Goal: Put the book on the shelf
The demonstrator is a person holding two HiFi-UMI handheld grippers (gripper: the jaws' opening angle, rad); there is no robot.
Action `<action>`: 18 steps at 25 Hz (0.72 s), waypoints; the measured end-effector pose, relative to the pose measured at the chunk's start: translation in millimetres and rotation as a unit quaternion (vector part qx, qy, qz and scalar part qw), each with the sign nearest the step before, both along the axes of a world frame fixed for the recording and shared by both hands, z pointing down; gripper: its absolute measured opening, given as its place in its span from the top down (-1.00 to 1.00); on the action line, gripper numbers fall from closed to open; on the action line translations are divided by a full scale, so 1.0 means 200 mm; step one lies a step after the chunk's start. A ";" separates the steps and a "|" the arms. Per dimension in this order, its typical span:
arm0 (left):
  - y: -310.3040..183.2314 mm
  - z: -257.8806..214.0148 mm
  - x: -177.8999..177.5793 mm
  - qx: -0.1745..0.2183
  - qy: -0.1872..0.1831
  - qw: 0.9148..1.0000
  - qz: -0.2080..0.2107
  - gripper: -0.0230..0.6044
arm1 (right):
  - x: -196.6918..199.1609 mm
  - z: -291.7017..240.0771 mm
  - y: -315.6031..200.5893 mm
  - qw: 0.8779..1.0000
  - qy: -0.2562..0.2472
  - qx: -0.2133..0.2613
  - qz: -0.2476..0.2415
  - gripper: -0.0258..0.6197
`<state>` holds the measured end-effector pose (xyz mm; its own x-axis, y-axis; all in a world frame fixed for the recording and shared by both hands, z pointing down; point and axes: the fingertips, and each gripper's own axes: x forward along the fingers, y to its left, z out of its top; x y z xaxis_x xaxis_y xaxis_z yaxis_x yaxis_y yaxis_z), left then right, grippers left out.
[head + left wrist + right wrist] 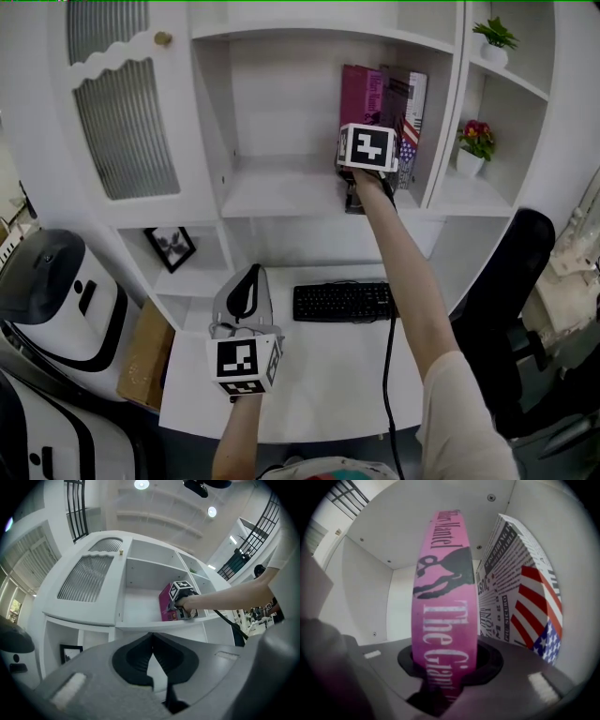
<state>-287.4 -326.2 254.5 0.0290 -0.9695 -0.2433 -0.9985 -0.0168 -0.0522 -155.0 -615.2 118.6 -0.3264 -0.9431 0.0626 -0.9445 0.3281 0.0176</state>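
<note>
Two books share the shelf compartment [281,192] my right claw [443,681] is reaching into. The pink book [444,597], the one I am shelving, stands upright between the jaws, which are clamped on the lower part of its spine. I judge that this spine grip keeps the book vertical so it can slide in edge-on. Just to the claw's right, a book with a stars-and-stripes cover [520,597] leans in the same compartment, close beside the pink one; I cannot tell whether they touch. To the claw's left the compartment floor is bare white board.

My left claw [154,663] hangs low over the desk [319,375], jaws closed together with nothing between them, kept out of the way, I judge. Further right of the working claw, separate cubbies hold a flowering potted plant [476,139] and, higher up, a green one [494,37].
</note>
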 end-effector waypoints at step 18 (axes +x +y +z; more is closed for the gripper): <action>-0.13 -0.05 0.04 -0.008 -0.007 1.000 -0.007 0.92 | -0.03 0.00 -0.05 1.000 -0.019 -0.004 -0.017 0.40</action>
<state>-278.6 -351.6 244.5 0.0177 -0.9737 -0.2270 -0.9978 -0.0028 -0.0657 -160.8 -625.2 118.2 -0.3598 -0.9312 0.0581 -0.9330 0.3592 -0.0204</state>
